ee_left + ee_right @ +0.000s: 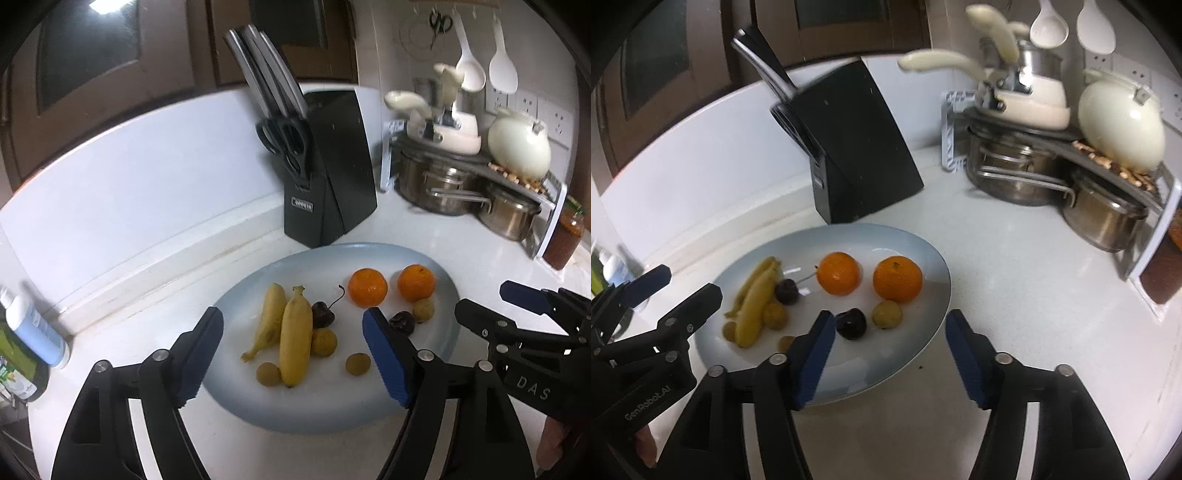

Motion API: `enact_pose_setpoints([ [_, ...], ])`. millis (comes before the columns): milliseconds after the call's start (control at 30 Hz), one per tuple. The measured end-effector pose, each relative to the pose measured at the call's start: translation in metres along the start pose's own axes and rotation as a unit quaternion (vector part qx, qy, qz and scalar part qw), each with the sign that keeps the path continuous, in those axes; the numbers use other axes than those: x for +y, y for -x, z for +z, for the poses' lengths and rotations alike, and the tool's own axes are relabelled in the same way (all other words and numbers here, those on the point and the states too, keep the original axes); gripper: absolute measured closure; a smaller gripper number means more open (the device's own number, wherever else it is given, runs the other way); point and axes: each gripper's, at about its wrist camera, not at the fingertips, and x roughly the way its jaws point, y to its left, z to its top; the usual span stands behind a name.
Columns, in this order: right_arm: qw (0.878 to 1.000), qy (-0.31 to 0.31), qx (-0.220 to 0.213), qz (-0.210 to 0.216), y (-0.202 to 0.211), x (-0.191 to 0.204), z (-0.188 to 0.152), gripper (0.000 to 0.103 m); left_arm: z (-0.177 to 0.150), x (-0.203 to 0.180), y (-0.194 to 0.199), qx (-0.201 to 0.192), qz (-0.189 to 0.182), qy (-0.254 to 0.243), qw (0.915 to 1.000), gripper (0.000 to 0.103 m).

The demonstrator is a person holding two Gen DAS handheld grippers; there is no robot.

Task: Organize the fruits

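A pale blue oval plate (332, 417) (886, 369) lies on the white counter. On it are two bananas (295, 339) (755, 310) side by side at the left and two oranges (367, 288) (837, 273) at the far side. Between them lie two dark cherries (322, 314) (851, 324) and several small yellowish longans (324, 342) (886, 314). My left gripper (293, 317) hovers open above the plate's near left part, holding nothing. My right gripper (890, 319) hangs open over the plate's near right rim, also holding nothing. Each gripper shows in the other's view: the right gripper (484, 295), the left gripper (690, 280).
A black knife block (328, 177) with scissors stands just behind the plate. At the back right a rack holds steel pots (461, 184) and white cookware. A red-filled jar (563, 240) stands right of it. A white bottle (35, 328) sits at the left edge.
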Motion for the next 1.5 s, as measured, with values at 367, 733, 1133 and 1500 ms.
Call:
enact_pose_setpoints([
  [367,0.996,-0.035,-0.077,-0.038,0.075,0.014,-0.023,0.020,-0.013,0.008,0.062,-0.061,-0.021,-0.003,0.9979,0.007],
  [733,0.987,-0.049,-0.123,-0.093,0.149,0.006,-0.058,0.017,-0.036,-0.015,0.122,-0.105,-0.051,-0.015,0.9930,0.000],
  [1133,0.976,-0.046,-0.164,-0.135,0.237,-0.011,-0.111,0.013,-0.074,-0.048,0.203,-0.131,-0.058,-0.009,0.9896,0.000],
  [1500,0.967,-0.043,-0.191,-0.162,0.324,-0.014,-0.172,0.007,-0.124,-0.071,0.283,-0.141,-0.061,-0.008,0.9882,0.000],
])
